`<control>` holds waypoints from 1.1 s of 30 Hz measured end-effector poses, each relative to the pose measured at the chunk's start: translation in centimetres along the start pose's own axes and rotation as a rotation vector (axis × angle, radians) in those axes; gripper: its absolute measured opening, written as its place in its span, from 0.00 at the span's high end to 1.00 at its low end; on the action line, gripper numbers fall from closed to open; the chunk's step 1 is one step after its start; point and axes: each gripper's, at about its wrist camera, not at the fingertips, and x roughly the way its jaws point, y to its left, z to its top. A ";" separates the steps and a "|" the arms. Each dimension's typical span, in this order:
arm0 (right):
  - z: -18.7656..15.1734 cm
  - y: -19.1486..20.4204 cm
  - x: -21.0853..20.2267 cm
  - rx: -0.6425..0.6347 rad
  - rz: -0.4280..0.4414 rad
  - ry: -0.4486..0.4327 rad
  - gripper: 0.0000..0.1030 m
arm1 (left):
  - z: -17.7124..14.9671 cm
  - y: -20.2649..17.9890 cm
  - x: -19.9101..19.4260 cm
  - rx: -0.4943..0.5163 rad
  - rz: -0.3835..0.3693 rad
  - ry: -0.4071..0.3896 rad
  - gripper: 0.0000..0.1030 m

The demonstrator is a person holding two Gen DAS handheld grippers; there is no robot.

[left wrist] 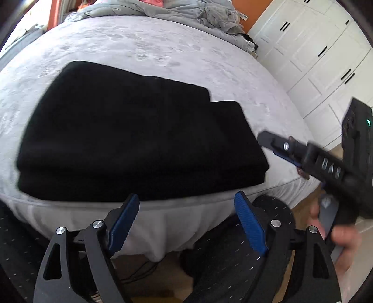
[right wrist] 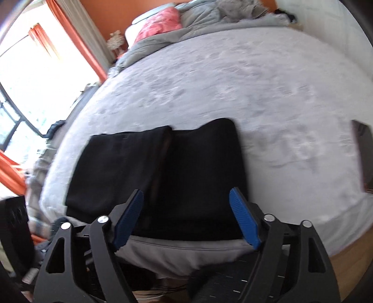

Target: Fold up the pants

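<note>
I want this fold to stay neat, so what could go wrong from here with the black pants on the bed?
The black pants lie near the bed edge, so a nudge could slide them off. Both the left gripper and right gripper are open close by; an open finger could snag the top layer and undo it.

The folded pants (left wrist: 130, 137) lay on the bed (left wrist: 144, 51) near its front edge, before my two grippers. My left gripper (left wrist: 186, 223) hung off that edge, below the pants; my right gripper (right wrist: 186, 216) hung over their near end. Behind, a rumpled duvet (right wrist: 209, 18) lay at the bed's far end, a wardrobe (left wrist: 314, 58) to the right.
</note>
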 end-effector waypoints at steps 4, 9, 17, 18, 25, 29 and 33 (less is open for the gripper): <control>0.5 1.9 5.1 0.000 0.100 0.094 0.24 | 0.7 3.9 -2.9 -0.078 0.036 -0.047 0.21; 0.0 5.4 8.4 -0.019 0.110 0.106 0.62 | 0.8 7.6 -7.0 -0.140 0.115 -0.159 0.21; 4.5 9.3 -3.4 -0.211 0.128 -0.121 0.83 | 2.0 9.7 -10.8 -0.198 0.124 -0.273 0.16; 4.6 8.6 -4.7 -0.233 0.081 -0.144 0.81 | 1.9 9.7 -10.9 -0.204 0.116 -0.284 0.15; 1.6 0.0 2.0 -0.141 -0.404 0.091 0.57 | 3.9 9.1 -6.9 -0.216 0.081 -0.183 0.15; 2.0 0.2 -0.6 -0.059 -0.216 -0.013 0.31 | 5.4 8.6 -4.6 -0.199 0.100 -0.139 0.15; 2.7 -0.5 1.5 -0.059 -0.254 0.045 0.31 | 7.1 9.5 -0.2 -0.225 0.073 -0.006 0.15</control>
